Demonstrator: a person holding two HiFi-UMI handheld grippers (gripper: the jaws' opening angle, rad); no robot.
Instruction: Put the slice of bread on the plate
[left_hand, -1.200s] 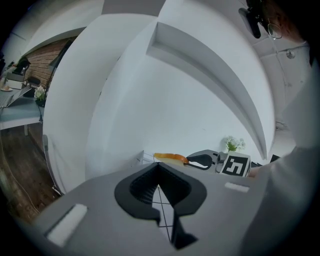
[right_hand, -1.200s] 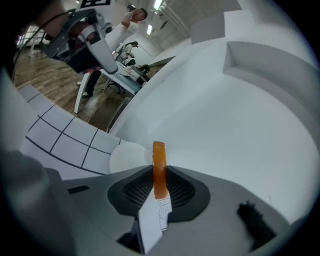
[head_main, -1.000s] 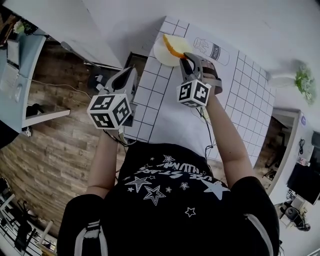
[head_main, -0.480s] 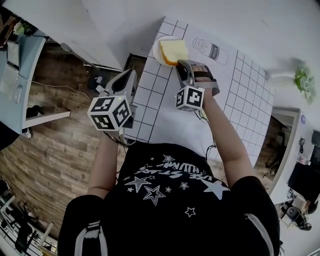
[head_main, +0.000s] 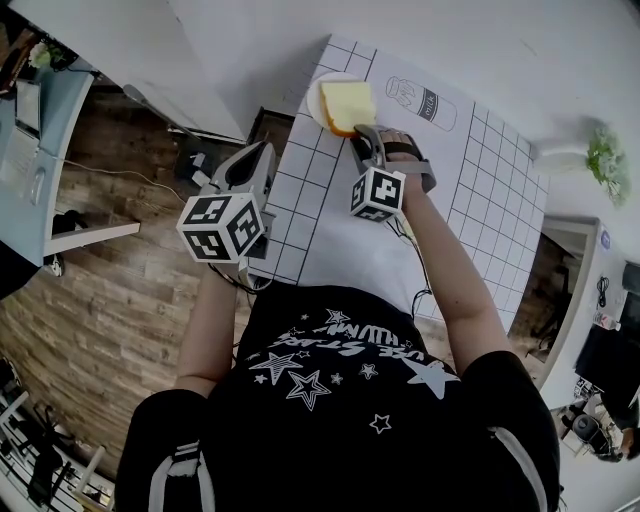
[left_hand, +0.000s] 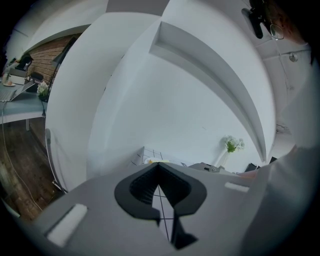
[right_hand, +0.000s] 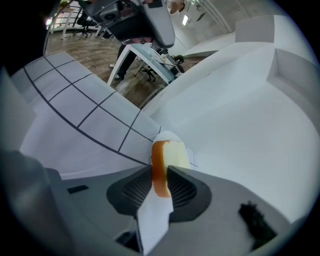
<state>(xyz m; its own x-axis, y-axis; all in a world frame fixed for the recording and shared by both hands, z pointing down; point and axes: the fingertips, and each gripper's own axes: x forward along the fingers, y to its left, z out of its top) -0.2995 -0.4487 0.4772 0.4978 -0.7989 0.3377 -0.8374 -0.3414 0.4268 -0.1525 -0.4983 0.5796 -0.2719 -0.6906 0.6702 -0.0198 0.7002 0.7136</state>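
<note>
1. Worktop (head_main: 300, 215): gridded surface; left gripper (left_hand: 159, 166) clenched, empty.
2. Plate (head_main: 313, 100): at the far edge.
3. Slice of bread (head_main: 348, 100): lying on plate, crust touching the opening jaws of the right gripper (head_main: 362, 137). Withdrawing early may drag it off.

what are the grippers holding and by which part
The slice of bread, by its crust edge, between the opening jaws of the right gripper. The left gripper holds nothing.
</note>
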